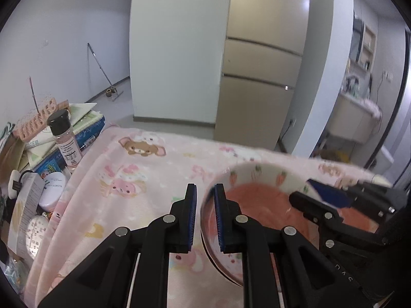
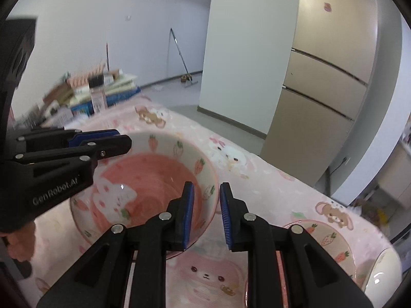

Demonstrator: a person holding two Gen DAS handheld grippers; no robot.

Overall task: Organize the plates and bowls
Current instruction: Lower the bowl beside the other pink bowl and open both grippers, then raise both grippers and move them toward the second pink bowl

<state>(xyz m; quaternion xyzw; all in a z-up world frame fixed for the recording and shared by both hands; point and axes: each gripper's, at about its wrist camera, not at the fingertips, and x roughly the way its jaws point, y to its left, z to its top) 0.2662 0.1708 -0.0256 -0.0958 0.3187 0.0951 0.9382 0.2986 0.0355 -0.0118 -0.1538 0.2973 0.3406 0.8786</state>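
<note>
A white bowl with a pink inside and strawberry and carrot prints sits over the pink cartoon cloth; whether it rests on the cloth I cannot tell. My left gripper is shut on the bowl's left rim, one pad inside and one outside. It shows from the side as the left gripper in the right wrist view. My right gripper straddles the near right rim with a visible gap at the inner pad, so it is open. The right gripper also shows in the left wrist view.
A pink printed plate lies at the lower right, with a white dish beside it. Books, boxes and a spice bottle crowd the cloth's left end. A beige fridge stands beyond the table. A hand shows at the left.
</note>
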